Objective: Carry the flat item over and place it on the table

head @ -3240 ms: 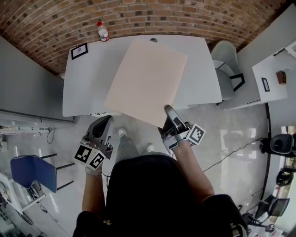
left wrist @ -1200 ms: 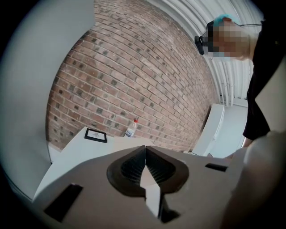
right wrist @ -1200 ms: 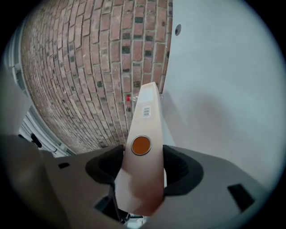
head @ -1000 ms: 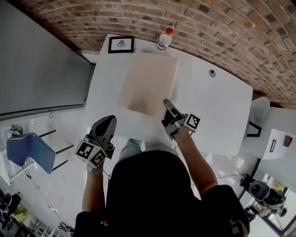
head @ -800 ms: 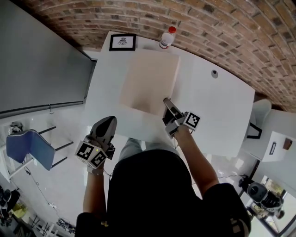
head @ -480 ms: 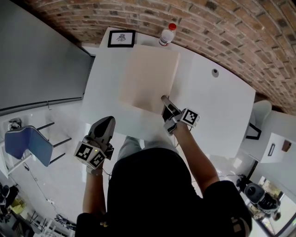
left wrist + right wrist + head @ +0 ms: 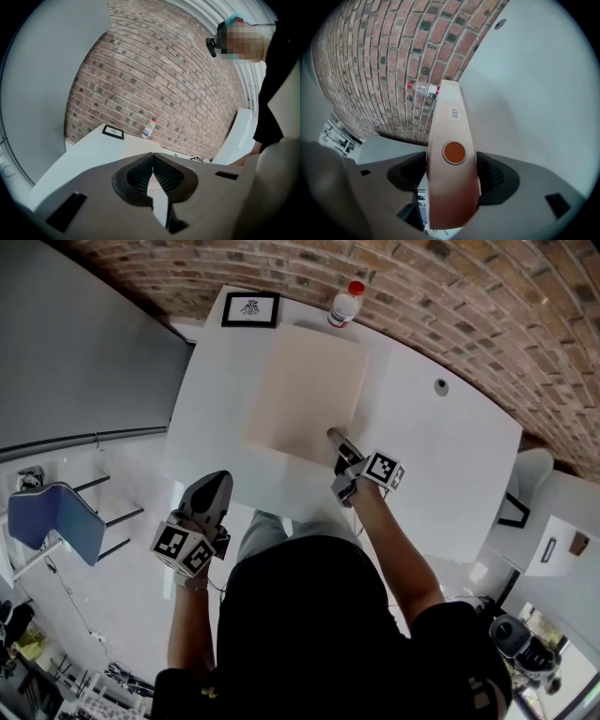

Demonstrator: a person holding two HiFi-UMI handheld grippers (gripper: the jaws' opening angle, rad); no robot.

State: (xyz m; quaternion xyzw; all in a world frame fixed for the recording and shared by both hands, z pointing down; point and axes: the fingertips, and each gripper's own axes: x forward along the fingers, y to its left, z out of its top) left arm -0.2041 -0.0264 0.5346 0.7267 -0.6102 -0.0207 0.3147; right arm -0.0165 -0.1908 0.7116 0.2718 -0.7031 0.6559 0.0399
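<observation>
Brick wall (image 7: pixel 469 296) at the back, white table (image 7: pixel 441 456) in front of it, pale floor (image 7: pixel 131 474) around. On the table, at the wall side, a bottle (image 7: pixel 346 306) with a red cap and a small framed picture (image 7: pixel 250 308). Just before them the flat item (image 7: pixel 305 395), a pale beige sheet, lying on the table top with its far edge close to both.

At the near right corner of the flat item, the right gripper (image 7: pixel 336 437). Jaws opening at this moment, the flat item between them, pads at either side and seemingly without firm pressure. Off the table, beside its near edge, the left gripper (image 7: pixel 214 486), jaws pressed together on nothing.

Possible troubles from here, as judgement only:
- Pulling back too early, with a pad catching the corner: flat item dragged toward the near edge, or turned askew.
- Probably one jaw under the corner, so perhaps a corner a little raised; not possible to tell from above. With a quick release, a drop and a small slide.
- Pushing forward instead of back: far edge against the bottle, tall and narrow, likely easy to tip.
- No help from the left gripper in case of a slip, being well apart.

Better to open fully first, then to draw straight back and low.
</observation>
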